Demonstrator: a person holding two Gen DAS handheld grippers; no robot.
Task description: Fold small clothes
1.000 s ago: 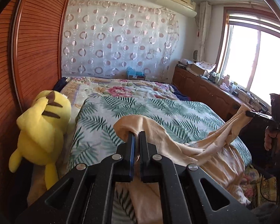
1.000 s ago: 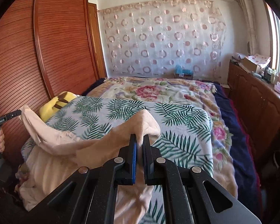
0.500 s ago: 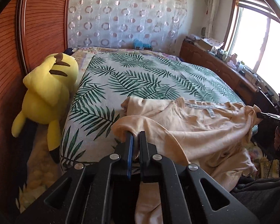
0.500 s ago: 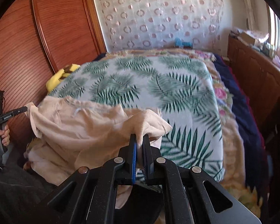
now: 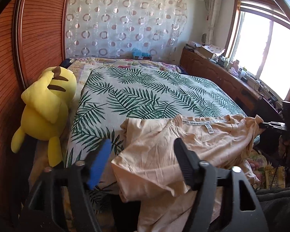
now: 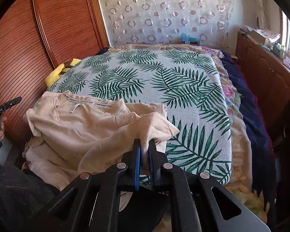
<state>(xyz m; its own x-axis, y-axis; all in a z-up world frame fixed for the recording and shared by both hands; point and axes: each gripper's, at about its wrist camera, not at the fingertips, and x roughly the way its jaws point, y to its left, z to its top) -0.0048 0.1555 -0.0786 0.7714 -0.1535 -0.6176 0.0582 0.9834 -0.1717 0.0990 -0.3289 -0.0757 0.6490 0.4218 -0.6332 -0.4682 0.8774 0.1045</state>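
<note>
Bedroom light from the window falls across a bed (image 5: 148, 96) covered in a green palm-leaf spread, with a yellow plush toy (image 5: 46, 112) slumped against the wooden wardrobe at its left edge. On the near part of the bed lies a beige shirt (image 5: 183, 145), neck tape turned up and facing the far end, its body rumpled and its lower part hanging over the near edge. The left gripper (image 5: 141, 160) has just been opening: its jaws now stand wide, the shirt's left corner lying loose between them, with neither pad pressing on it. The right gripper (image 6: 145, 154) is nearly closed and pinches a bunched fold of the shirt's right side, near the bed's near right corner. The step in hand looks like laying the garment out flat before any fold is made; the left corner is set down, the right is not yet let go. Next, the right side probably wants to be drawn outward and lowered so the cloth spreads without the ridge that runs across it, then released. After that the wrinkles near the collar and the overhanging hem would need smoothing or pulling up onto the bed before folding a side inward.
</note>
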